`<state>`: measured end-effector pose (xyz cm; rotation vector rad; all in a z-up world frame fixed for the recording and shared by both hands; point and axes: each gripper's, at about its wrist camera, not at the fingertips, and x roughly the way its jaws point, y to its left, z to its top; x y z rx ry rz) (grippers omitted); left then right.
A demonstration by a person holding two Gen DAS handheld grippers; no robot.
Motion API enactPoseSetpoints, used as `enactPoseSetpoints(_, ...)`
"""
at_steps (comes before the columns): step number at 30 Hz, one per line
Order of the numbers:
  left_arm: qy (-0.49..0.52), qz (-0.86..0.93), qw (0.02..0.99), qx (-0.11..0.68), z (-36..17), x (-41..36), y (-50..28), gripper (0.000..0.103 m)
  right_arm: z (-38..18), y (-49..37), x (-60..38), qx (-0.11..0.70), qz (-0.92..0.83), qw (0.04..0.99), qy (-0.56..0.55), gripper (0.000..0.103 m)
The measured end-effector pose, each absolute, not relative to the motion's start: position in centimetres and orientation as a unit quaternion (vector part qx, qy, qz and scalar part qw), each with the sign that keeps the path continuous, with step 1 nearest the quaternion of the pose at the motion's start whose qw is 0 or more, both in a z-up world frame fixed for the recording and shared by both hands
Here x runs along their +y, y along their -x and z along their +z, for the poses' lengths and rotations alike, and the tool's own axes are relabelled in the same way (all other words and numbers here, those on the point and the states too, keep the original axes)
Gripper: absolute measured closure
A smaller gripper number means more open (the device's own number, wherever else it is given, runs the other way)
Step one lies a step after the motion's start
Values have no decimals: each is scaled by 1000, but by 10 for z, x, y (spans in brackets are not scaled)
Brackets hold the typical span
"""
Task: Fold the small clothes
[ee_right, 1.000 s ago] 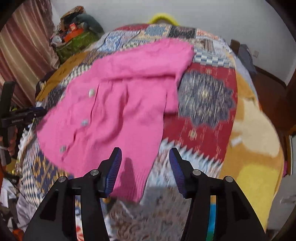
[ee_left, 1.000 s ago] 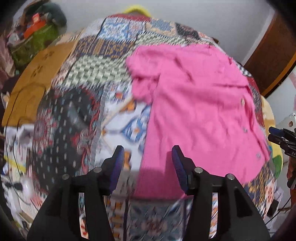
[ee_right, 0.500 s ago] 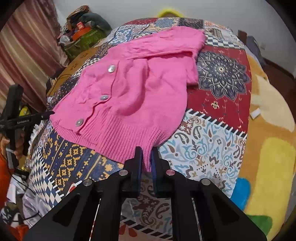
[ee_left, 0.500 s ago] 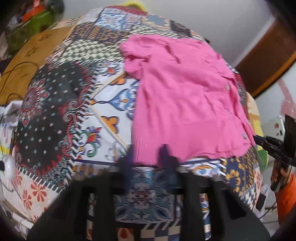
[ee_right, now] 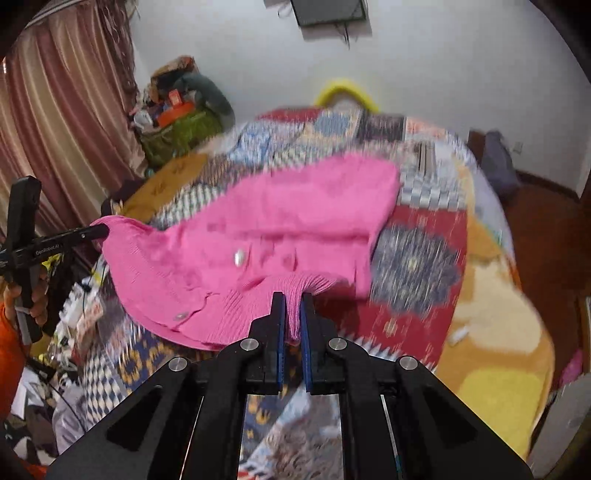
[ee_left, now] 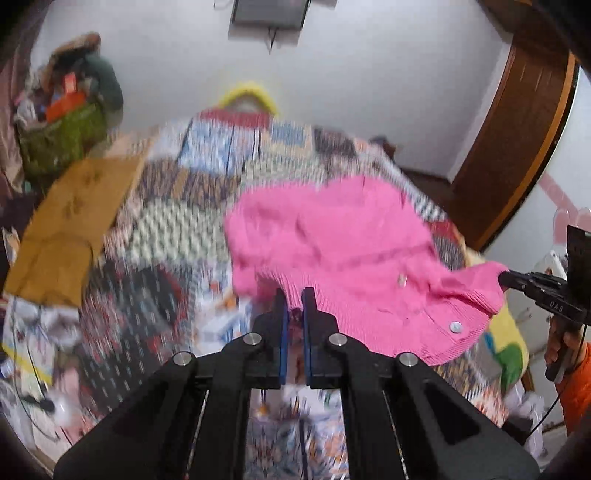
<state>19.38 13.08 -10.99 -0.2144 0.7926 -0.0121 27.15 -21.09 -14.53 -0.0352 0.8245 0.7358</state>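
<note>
Your room is evenly, softly lit, without harsh shadows or glare. Motion blur smears the patchwork quilt and pink cardigan; the gripper fingers stay sharp. Fisheye curvature darkens your frame edges.

A home bedroom: a bed under a patchwork quilt of many printed squares fills the middle, with pinkish-brown pleated curtains hanging at one side, a heap of bags and clothes piled in the corner, a dark wooden door against the white plastered wall, and a small dark wall-mounted screen above
</note>
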Motion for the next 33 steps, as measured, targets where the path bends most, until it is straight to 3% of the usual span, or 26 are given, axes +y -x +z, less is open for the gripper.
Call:
enactPoseSetpoints(7, 104, 9, 939, 327, -60, 134, -242, 98, -97, -305, -205, 332, 343, 878, 8, 97)
enactPoseSetpoints(13, 107, 29, 939, 325, -55, 145, -294, 98, -81, -343, -192, 313, 333, 889, 9, 97)
enactPoseSetpoints(33, 110, 102, 883, 445, -207, 205, -472, 98, -175, -495, -137, 411, 287, 864, 50, 95)
